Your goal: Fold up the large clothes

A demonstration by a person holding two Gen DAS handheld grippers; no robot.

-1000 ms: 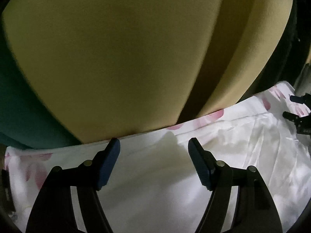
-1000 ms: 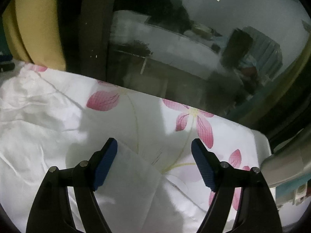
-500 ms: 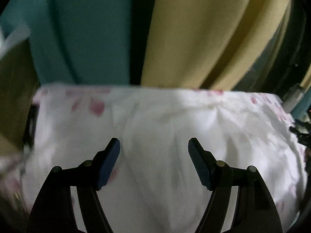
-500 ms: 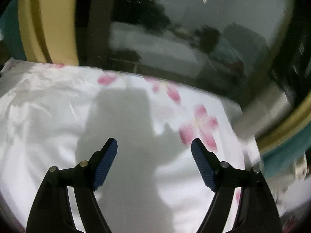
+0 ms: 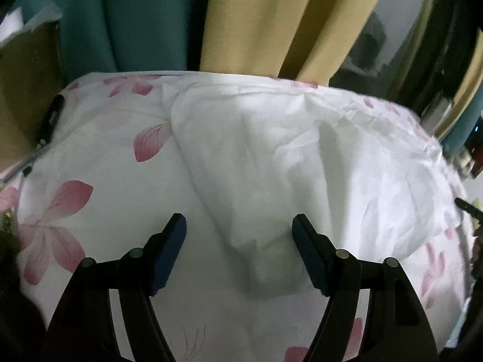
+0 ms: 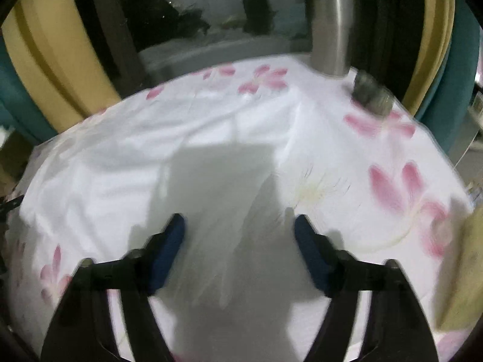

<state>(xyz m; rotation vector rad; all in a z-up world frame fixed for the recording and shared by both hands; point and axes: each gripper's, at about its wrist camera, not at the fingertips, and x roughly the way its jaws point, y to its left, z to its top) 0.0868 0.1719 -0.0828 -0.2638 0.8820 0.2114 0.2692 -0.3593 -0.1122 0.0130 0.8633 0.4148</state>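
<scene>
A: Along the far edge of the worktop (image 5: 99, 199), what stands near your work?

B: Teal and yellow curtains (image 5: 256, 21) hang behind that edge. At the left edge a brown cardboard box (image 5: 27, 84) stands, with a dark slim object (image 5: 51, 117) lying beside it. Your white garment (image 5: 271, 163) lies crumpled across the middle of the flowered cloth, reaching toward the right edge.

A: And what does your right camera add?

B: A steel cylinder (image 6: 330, 30) at the far right corner, a small greyish thing (image 6: 372, 95) just beside it, and dark window glass behind. That view is blurred.

A: How do your jaws stand?

B: Your left gripper (image 5: 238, 229) has its jaws wide apart above the garment's near fold, holding nothing. Your right gripper (image 6: 238, 229) has just been closing a little, yet its jaws are parted over the garment (image 6: 169, 150); I cannot tell whether they touch it.
</scene>
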